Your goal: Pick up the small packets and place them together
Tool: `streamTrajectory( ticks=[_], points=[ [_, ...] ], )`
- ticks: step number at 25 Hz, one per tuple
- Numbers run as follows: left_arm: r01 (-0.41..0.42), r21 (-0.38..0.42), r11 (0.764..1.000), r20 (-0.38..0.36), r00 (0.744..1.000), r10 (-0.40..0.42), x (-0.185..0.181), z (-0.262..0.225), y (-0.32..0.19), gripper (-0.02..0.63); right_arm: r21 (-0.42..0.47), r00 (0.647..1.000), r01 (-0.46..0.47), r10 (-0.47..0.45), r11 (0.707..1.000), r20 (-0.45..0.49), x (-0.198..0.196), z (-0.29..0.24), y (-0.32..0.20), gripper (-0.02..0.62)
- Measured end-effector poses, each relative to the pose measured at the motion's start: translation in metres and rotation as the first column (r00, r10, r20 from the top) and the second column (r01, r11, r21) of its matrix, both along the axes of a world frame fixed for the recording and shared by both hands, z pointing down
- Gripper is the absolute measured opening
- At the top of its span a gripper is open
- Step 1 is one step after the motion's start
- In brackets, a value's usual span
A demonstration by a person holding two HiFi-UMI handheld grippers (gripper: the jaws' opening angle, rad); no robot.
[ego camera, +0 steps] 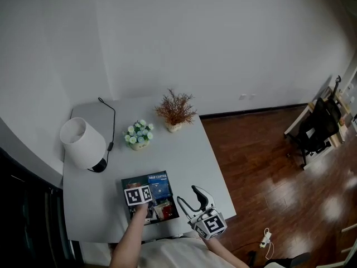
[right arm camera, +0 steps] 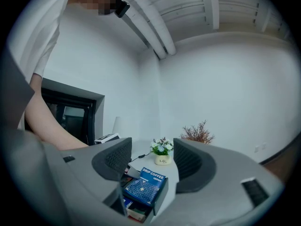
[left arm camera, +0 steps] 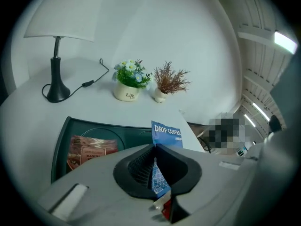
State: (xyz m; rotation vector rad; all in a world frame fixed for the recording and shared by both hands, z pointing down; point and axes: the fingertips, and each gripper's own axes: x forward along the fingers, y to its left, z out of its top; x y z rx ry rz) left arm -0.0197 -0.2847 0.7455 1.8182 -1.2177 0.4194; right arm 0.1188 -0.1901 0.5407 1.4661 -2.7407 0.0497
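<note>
My left gripper [left arm camera: 155, 150] is shut on a blue DRIP COFFEE packet [left arm camera: 167, 133], which stands up between the jaws above a dark green tray [left arm camera: 63, 135]. A reddish-brown packet [left arm camera: 89, 147] lies flat in that tray. In the head view the left gripper's marker cube [ego camera: 138, 195] hangs over the tray [ego camera: 131, 181]. Just right of the cube lies a blue packet [ego camera: 158, 185]; I cannot tell if it is the held one. My right gripper [ego camera: 187, 194] stands open at the tray's right edge. Its jaws [right arm camera: 153, 149] hold nothing, with a blue packet [right arm camera: 146, 186] below them.
At the table's back left stands a white lamp [ego camera: 83, 144] with a black cable. A flower pot [ego camera: 138, 135] and a dried plant [ego camera: 175, 113] sit behind the tray. The table's right edge drops to a wooden floor [ego camera: 262, 166].
</note>
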Motion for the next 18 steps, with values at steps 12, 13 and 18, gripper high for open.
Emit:
streamTrajectory(
  ticks=[12, 13, 18],
  points=[
    [-0.051, 0.221, 0.974, 0.029, 0.999, 0.046, -0.008, -0.041, 0.005, 0.280, -0.001, 0.999, 0.041, -0.041, 0.999, 0.001, -0.017, 0.000, 0.002, 0.272],
    [-0.051, 0.269, 0.962, 0.020, 0.999, 0.048, -0.012, -0.055, 0.008, 0.309, 0.003, 0.999, 0.047, -0.047, 0.999, 0.005, -0.019, -0.002, 0.001, 0.272],
    [-0.016, 0.512, 0.859, 0.014, 1.000, 0.010, -0.040, -0.133, 0.034, 0.370, 0.011, 0.996, 0.083, -0.083, 0.997, 0.026, -0.031, -0.006, -0.001, 0.272]
  ],
)
